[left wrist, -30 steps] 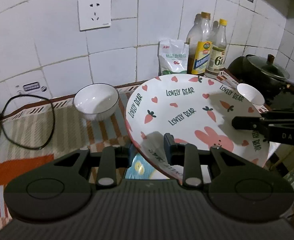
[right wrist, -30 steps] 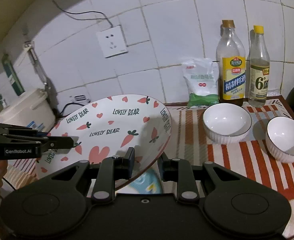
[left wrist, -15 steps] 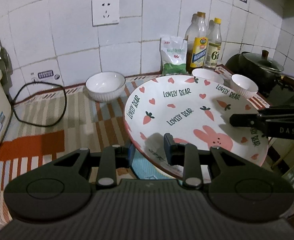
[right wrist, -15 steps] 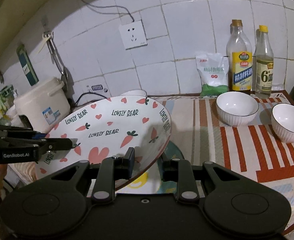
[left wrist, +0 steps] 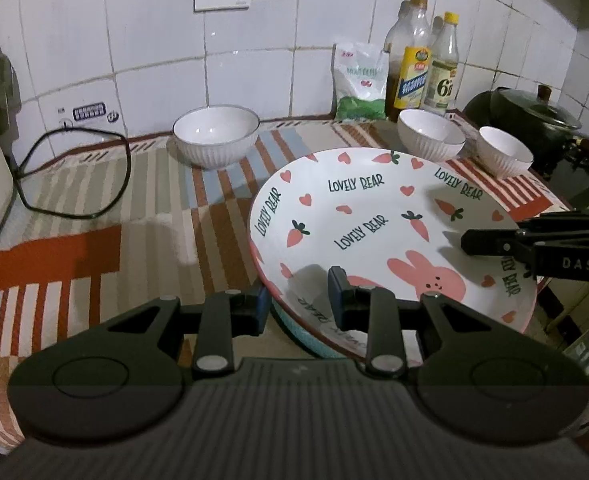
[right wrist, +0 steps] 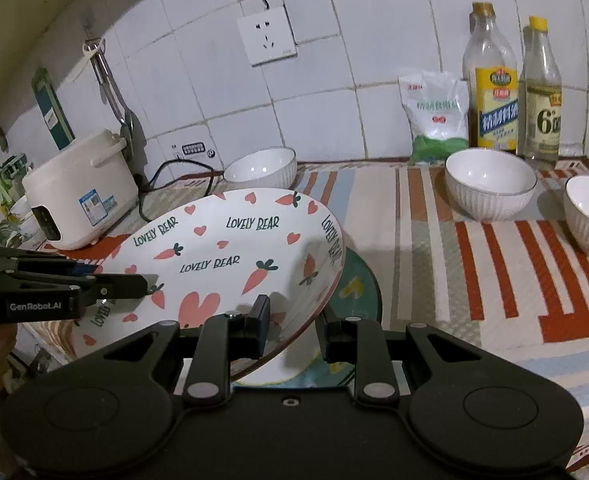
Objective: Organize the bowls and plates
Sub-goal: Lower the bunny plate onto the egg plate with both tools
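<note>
Left tool [left wrist: 299, 300] and right tool [right wrist: 292, 326] both clamped on opposite rims of carrot plate [left wrist: 374, 224], tilted above teal plate [right wrist: 358, 292] on worktop [right wrist: 434, 280].

The left gripper [left wrist: 300, 300] pinches the near rim of the "LOVELY BEAR" plate [left wrist: 374, 224] while the right gripper [left wrist: 470, 242] clamps its right edge, seemingly just above a teal plate [left wrist: 294, 330], with three white bowls [left wrist: 215, 136] farther back on the striped cloth [left wrist: 94, 216].

Dim indoor light — fisheye-bent edges
</note>
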### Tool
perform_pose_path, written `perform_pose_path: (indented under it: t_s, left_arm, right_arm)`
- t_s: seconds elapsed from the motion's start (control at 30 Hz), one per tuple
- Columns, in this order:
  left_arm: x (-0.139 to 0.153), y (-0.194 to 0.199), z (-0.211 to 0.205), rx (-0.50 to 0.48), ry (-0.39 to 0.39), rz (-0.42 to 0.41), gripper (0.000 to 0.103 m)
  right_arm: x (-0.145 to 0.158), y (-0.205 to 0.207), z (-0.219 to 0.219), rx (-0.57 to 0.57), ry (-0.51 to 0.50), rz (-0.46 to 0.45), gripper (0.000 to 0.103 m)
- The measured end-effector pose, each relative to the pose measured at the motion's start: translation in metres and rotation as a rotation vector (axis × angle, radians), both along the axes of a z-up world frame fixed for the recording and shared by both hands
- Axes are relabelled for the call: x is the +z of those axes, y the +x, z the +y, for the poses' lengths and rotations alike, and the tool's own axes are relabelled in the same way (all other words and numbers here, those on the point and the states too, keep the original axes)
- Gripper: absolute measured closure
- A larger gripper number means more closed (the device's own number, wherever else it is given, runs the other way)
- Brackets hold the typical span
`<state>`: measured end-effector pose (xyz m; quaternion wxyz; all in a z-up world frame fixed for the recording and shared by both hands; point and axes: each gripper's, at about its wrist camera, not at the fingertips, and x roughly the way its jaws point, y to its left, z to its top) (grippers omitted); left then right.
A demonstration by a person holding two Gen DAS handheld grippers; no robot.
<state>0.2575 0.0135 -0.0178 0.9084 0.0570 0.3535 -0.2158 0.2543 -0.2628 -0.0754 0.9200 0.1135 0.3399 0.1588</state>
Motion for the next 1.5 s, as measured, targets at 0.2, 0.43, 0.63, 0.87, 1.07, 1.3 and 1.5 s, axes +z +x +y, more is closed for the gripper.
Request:
perform_pose_path:
  t_s: [0.2, 0.43, 0.63, 0.87, 1.07, 1.3, 1.5]
  left_arm:
    - [-0.015, 0.012, 0.004, -0.002, -0.01, 0.037, 0.074]
    - [-0.021, 0.021, 0.001, -0.022, -0.022, 0.071, 0.074]
    - [-0.023, 0.025, 0.0, -0.039, -0.028, 0.091, 0.074]
    - [-0.022, 0.027, 0.001, -0.048, -0.017, 0.091, 0.074]
    - [-0.022, 0.026, 0.001, -0.034, -0.018, 0.09, 0.074]
    - [-0.032, 0.026, 0.007, -0.019, -0.043, 0.111, 0.074]
    - [-0.034, 0.026, 0.007, -0.009, -0.056, 0.121, 0.074]
  right_arm:
    - [-0.013, 0.006, 0.002, 0.007, -0.007, 0.023, 0.074]
    - [-0.02, 0.01, 0.0, 0.01, -0.027, 0.054, 0.074]
    - [-0.019, 0.006, -0.002, 0.016, -0.038, 0.071, 0.074]
    - [-0.017, 0.009, -0.004, 0.02, -0.032, 0.096, 0.074]
    - [-0.016, 0.014, -0.004, 0.032, -0.019, 0.128, 0.072]
    - [-0.007, 0.032, 0.008, 0.119, -0.114, 0.2, 0.071]
    - [-0.007, 0.03, 0.005, 0.123, -0.112, 0.213, 0.071]
